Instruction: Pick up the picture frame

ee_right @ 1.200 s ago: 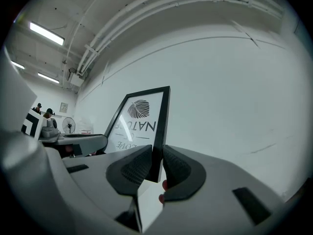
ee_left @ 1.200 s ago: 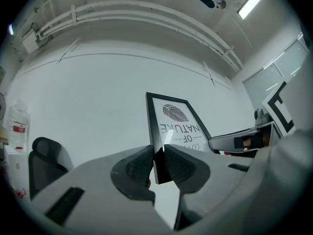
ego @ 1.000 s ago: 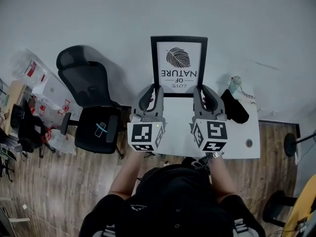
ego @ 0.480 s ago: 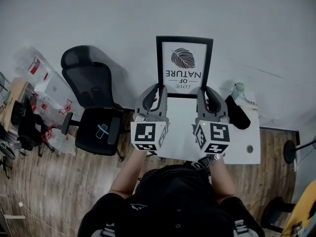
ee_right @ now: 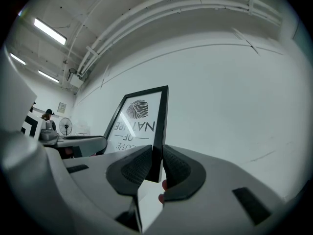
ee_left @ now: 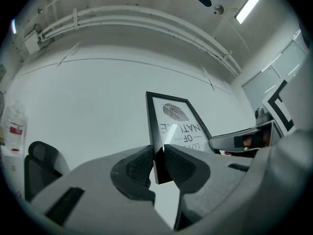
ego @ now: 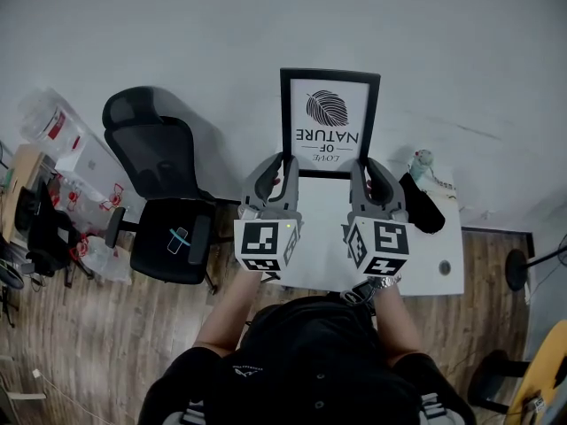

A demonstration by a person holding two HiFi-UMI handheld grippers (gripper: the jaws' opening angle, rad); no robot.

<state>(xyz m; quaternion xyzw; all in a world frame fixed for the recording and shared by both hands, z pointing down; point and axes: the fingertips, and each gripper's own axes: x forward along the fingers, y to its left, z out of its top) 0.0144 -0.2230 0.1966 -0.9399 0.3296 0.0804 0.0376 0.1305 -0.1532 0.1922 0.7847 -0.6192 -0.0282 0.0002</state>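
The frame [ego: 330, 122] stands upright in front of the white wall [ego: 177, 34], at the far edge of the table [ego: 425, 255] and toward its left end. It is a black frame around a white print with a leaf and lettering. In the head view the leaf is at the top and the lettering reads upside down. No view shows whether its bottom edge touches the table.

The left gripper [ego: 282, 162] is closed on the left side bar, close to the lower corner. In the left gripper view [ee_left: 158, 163] both ribbed pads press on the black bar [ee_left: 157, 155], with the jaws at a narrow gap set by the bar's thickness.

The right gripper [ego: 361, 162] is closed on the right side bar at about the same height. In the right gripper view [ee_right: 156, 163] the bar [ee_right: 159, 131] sits edge-on between the two pads, and both pads are in contact with it.

The two grippers lie side by side over the table, pointing toward the wall, with the marker cubes toward the person.

A black bundle [ego: 421, 195] lies near the far right corner of the table, with a small pale object [ego: 423, 161] just beyond it. A black chair [ego: 164, 193] stands off the table's left edge on the wood floor [ego: 106, 343].
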